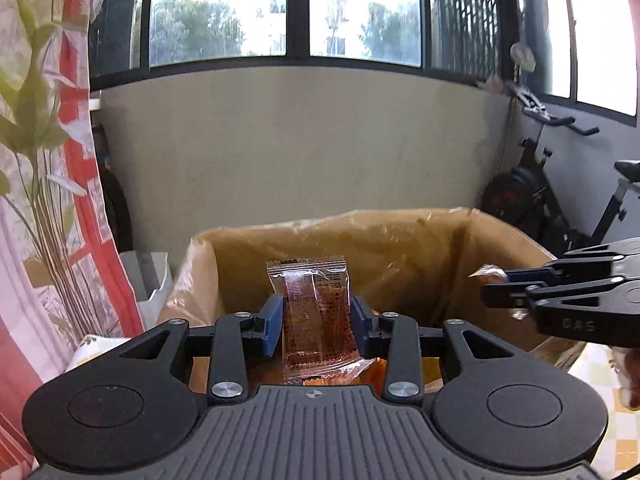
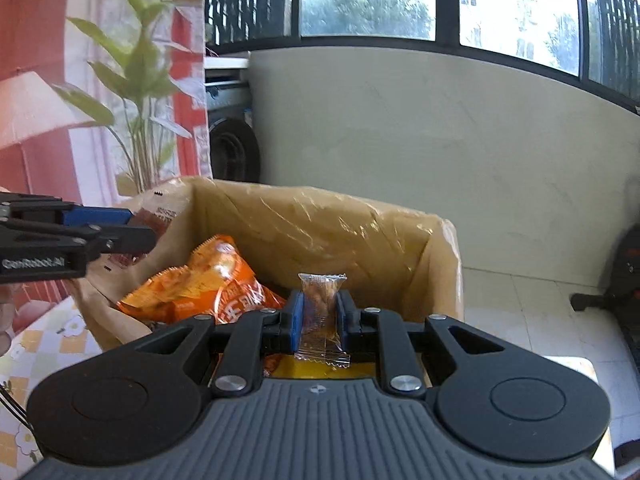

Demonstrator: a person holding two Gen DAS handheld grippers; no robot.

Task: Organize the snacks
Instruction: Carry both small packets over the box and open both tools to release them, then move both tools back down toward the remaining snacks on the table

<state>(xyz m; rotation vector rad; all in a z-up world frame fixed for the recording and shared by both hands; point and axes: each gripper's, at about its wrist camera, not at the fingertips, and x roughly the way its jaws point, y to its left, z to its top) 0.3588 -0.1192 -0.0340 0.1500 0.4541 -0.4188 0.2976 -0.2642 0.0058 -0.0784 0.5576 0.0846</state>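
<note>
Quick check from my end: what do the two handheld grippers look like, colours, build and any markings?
Both match: the left gripper and right gripper have black linkage arms with silver pivot screws, round black discs at either side, a ribbed dark grey base and blue pads lining the jaws. From the side, the right one shows raised "DAS" lettering and the left one white "GenRobot.AI" text. No cables or sleeves show.

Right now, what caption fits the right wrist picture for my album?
Right tool shut on a clear snack packet above a lined cardboard box.
</note>
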